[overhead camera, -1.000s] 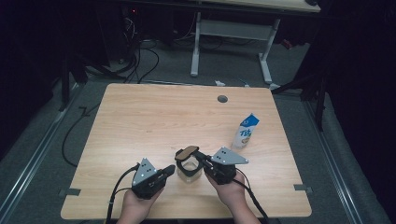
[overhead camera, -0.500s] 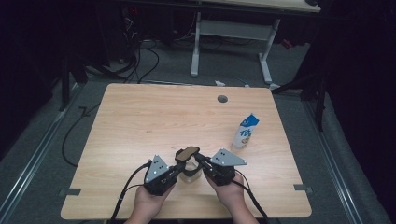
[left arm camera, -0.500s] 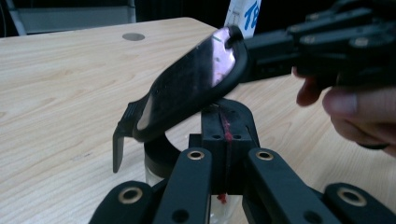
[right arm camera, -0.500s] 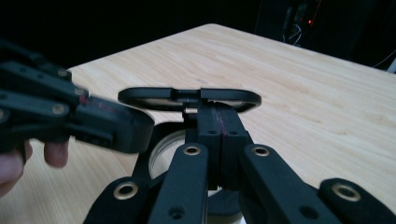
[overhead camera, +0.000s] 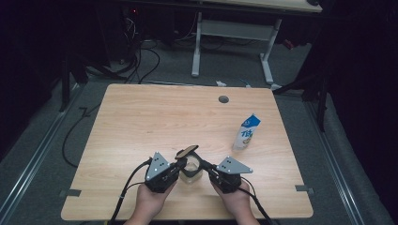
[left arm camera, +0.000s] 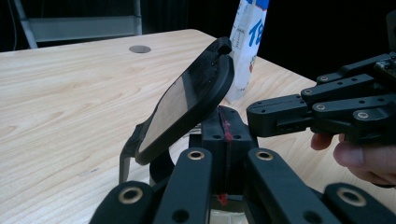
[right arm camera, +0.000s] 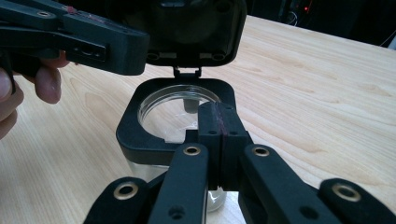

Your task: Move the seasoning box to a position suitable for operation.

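A clear jar (overhead camera: 190,172) with a black square rim (right arm camera: 133,126) stands near the table's front edge. Its hinged black lid (overhead camera: 187,151) is tilted up and open, also shown as the lid (left arm camera: 187,102) in the left gripper view. My left gripper (overhead camera: 179,165) is shut, with its tips (left arm camera: 224,128) against the jar just below the raised lid. The right gripper (overhead camera: 205,165) is shut too, and its closed tips (right arm camera: 219,119) rest on the near side of the rim. I cannot tell whether they pinch any part of it. Each gripper view shows the other gripper close by.
A white and blue milk carton (overhead camera: 246,132) stands upright to the right, behind the jar. The wooden table (overhead camera: 155,117) has a round cable hole (overhead camera: 223,99) near its far edge. Cables and desk legs lie on the floor beyond.
My left gripper has moved right, up to the jar's left side under the lid. The right gripper, jar and lid have stayed where they were.
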Action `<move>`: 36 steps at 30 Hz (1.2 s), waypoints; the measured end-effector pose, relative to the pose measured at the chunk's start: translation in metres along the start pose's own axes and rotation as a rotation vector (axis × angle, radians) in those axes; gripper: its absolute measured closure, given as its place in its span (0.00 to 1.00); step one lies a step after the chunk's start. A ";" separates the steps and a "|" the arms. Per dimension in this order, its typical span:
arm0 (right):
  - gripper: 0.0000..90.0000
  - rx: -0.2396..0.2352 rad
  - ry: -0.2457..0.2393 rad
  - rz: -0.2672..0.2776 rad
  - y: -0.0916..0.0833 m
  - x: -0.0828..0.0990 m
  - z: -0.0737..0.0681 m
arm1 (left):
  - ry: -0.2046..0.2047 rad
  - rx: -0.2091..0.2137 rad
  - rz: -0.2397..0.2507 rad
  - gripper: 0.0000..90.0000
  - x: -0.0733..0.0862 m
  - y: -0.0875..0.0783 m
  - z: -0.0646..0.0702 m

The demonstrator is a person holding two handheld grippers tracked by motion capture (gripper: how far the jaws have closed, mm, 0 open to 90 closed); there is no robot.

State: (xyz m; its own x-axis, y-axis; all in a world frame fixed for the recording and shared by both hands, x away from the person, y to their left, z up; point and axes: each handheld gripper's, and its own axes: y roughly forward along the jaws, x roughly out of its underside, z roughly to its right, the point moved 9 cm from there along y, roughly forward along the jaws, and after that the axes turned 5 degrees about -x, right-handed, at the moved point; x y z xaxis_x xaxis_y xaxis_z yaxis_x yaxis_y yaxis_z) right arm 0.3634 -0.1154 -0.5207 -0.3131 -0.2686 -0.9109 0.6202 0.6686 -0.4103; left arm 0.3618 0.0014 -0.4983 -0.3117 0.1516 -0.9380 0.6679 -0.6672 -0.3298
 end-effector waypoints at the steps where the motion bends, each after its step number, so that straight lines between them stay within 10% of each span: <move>1: 1.00 -0.001 -0.004 0.003 0.000 -0.001 0.000 | 0.003 0.000 0.001 1.00 -0.001 0.000 0.000; 36: 1.00 -0.013 -0.022 0.008 0.003 0.002 0.001 | -0.043 -0.073 0.019 1.00 -0.009 0.003 -0.033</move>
State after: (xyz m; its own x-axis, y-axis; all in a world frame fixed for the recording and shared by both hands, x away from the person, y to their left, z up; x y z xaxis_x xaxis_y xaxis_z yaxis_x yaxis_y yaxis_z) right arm 0.3654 -0.1146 -0.5235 -0.2923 -0.2779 -0.9150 0.6134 0.6796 -0.4024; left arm 0.3894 0.0221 -0.4942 -0.3264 0.1067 -0.9392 0.7211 -0.6143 -0.3204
